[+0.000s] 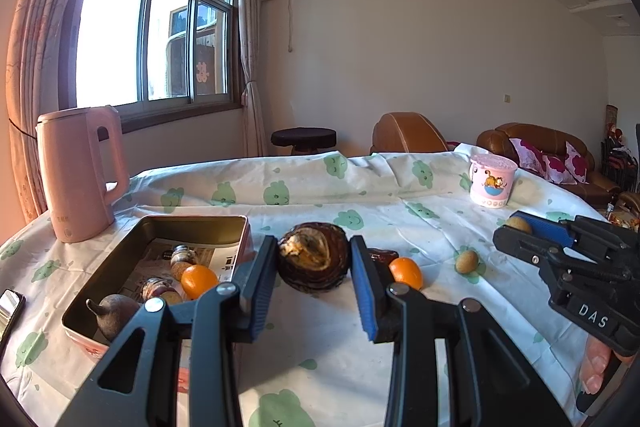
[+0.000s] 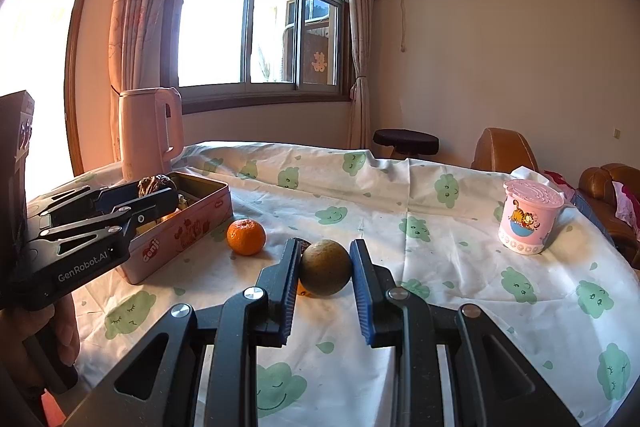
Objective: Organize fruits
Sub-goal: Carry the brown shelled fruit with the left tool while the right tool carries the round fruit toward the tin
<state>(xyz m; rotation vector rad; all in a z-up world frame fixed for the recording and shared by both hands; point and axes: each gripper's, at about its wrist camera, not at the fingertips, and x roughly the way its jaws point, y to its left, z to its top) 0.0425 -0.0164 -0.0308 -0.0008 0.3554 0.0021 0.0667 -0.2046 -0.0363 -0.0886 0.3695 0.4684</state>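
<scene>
1. The left gripper (image 1: 314, 269) grasps a dark dried fruit (image 1: 313, 257), beside the tin (image 1: 192, 221) at near left.
2. The right gripper (image 2: 325, 267) grasps a brownish round fruit (image 2: 326, 267), near a tangerine (image 2: 246, 236) on the tablecloth (image 2: 460, 267).

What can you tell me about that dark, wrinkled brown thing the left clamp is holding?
The dark brown fruit looks dried or overripe: a rough, wrinkled, blackish-brown skin, broken open at the front to show pale and orange flesh. It is roundish and squat. The left gripper is shut on it, one blue-padded finger on each side. From the right wrist view it is held above the near end of the pink tin, clear of the tablecloth. Nothing else touches it.
</scene>
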